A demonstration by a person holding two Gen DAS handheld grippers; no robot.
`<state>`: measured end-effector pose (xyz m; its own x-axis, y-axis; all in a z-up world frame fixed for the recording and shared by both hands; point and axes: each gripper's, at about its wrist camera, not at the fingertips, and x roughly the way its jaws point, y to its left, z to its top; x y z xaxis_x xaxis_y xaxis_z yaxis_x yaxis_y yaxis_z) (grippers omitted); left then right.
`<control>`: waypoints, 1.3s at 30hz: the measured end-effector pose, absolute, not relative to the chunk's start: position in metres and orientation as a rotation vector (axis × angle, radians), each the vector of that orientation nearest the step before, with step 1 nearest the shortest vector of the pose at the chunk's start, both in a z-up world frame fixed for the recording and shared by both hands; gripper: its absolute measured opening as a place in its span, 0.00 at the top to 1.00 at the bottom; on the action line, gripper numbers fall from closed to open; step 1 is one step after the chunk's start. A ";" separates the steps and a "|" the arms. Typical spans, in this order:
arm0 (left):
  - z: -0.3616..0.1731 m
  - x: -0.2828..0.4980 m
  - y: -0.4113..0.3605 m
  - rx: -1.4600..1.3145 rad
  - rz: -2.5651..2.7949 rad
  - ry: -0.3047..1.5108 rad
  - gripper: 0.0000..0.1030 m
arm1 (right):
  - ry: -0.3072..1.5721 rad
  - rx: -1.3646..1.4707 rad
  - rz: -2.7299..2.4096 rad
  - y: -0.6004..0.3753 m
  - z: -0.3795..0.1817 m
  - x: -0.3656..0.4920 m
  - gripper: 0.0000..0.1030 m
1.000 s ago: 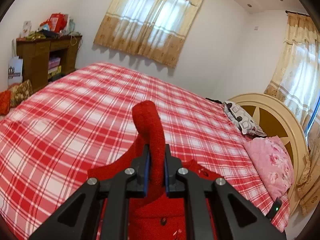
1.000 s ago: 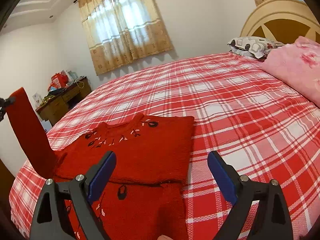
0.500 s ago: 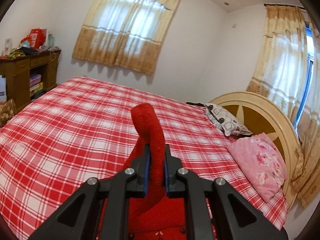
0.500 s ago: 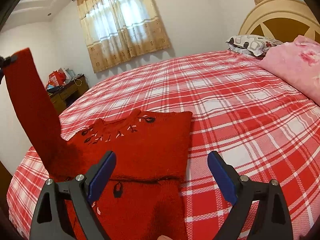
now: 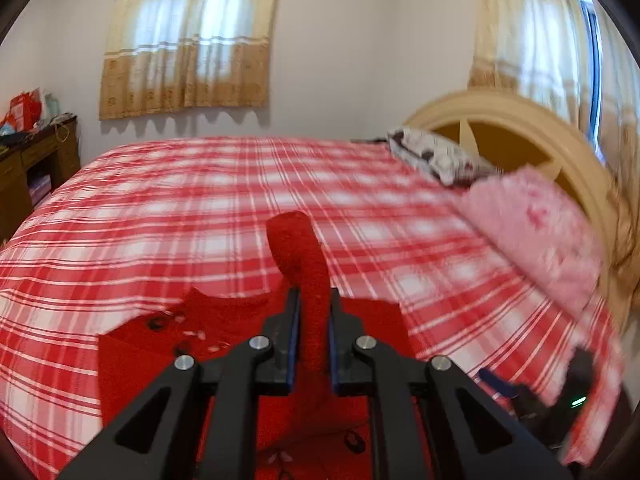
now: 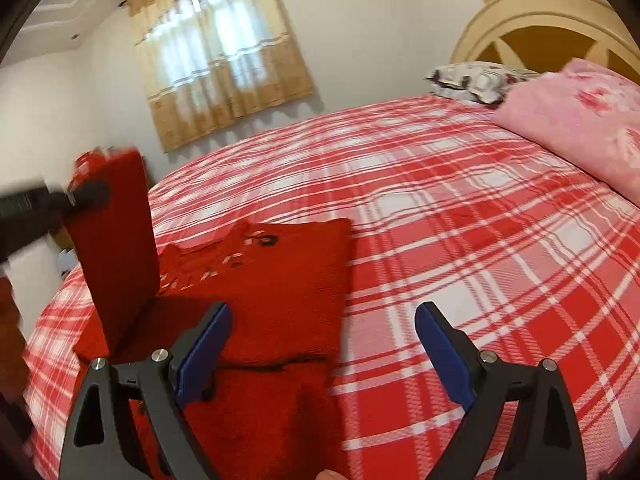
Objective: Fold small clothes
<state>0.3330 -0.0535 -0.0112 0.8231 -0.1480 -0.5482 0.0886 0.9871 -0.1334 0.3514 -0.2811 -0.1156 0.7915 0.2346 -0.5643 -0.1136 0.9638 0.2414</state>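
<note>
Pinching red sleeve (image 5: 304, 264), left gripper (image 5: 313, 344); no legible writing.

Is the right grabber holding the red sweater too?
No, the right gripper has its jaws spread wide open above the red sweater, holding nothing, while the left gripper pinches the sleeve.

Home bedroom: bed (image 6: 460, 208) with red plaid cover, pillows (image 6: 472, 78), arched headboard (image 5: 516, 128), curtained window (image 5: 192, 36), wooden dresser (image 5: 24, 172).
</note>
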 end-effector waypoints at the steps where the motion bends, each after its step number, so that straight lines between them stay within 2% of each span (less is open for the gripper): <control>1: -0.024 0.339 -0.065 -0.085 -0.122 0.610 0.88 | 0.635 0.214 0.174 -0.285 -0.117 0.353 0.10; 3: -0.035 0.345 -0.075 -0.060 -0.126 0.630 0.87 | 0.651 0.266 0.153 -0.296 -0.120 0.357 0.10; 4: -0.042 0.346 -0.079 -0.053 -0.128 0.644 0.82 | 0.658 0.284 0.151 -0.300 -0.122 0.358 0.10; 6: -0.050 0.347 -0.087 -0.036 -0.130 0.667 0.78 | 0.674 0.320 0.150 -0.307 -0.125 0.361 0.10; 8: -0.048 0.341 -0.088 0.003 -0.125 0.665 0.58 | 0.678 0.340 0.156 -0.310 -0.126 0.362 0.10; 9: -0.044 0.334 -0.086 0.025 -0.116 0.649 0.52 | 0.677 0.342 0.158 -0.311 -0.125 0.362 0.10; 11: -0.036 0.316 -0.079 0.076 -0.100 0.585 0.30 | 0.670 0.339 0.161 -0.310 -0.124 0.361 0.10; 14: -0.033 0.289 -0.052 0.140 -0.047 0.532 0.18 | 0.670 0.318 0.185 -0.303 -0.123 0.360 0.10; 19: -0.061 0.246 0.024 0.172 0.111 0.545 0.11 | 0.671 0.259 0.344 -0.280 -0.109 0.349 0.10; 20: -0.068 0.241 0.038 0.160 0.139 0.564 0.10 | 0.678 0.235 0.353 -0.274 -0.109 0.347 0.12; 21: -0.076 0.236 0.053 0.143 0.175 0.588 0.10 | 0.692 0.212 0.362 -0.268 -0.109 0.347 0.16; 23: -0.092 0.227 0.086 0.086 0.231 0.638 0.10 | 0.730 0.165 0.371 -0.256 -0.113 0.350 0.37; 25: -0.103 0.222 0.113 0.040 0.284 0.672 0.10 | 0.781 0.115 0.364 -0.244 -0.118 0.355 0.48; 28: -0.113 0.223 0.129 -0.023 0.305 0.688 0.10 | 0.848 0.040 0.365 -0.230 -0.125 0.362 0.53; 29: -0.116 0.227 0.131 -0.042 0.307 0.697 0.10 | 0.875 0.021 0.355 -0.227 -0.128 0.365 0.61; 31: -0.121 0.230 0.130 -0.073 0.293 0.700 0.10 | 0.912 0.016 0.359 -0.224 -0.135 0.369 0.68; 33: -0.128 0.231 0.126 -0.078 0.280 0.716 0.10 | 0.929 -0.007 0.350 -0.221 -0.140 0.370 0.82; 35: -0.130 0.231 0.124 -0.069 0.267 0.713 0.09 | 0.913 -0.019 0.340 -0.221 -0.139 0.367 0.89; 37: -0.131 0.229 0.127 -0.088 0.256 0.712 0.04 | 0.876 -0.031 0.330 -0.221 -0.130 0.361 0.91; 39: -0.134 0.230 0.135 -0.121 0.254 0.715 0.04 | 0.822 -0.052 0.293 -0.223 -0.116 0.355 0.92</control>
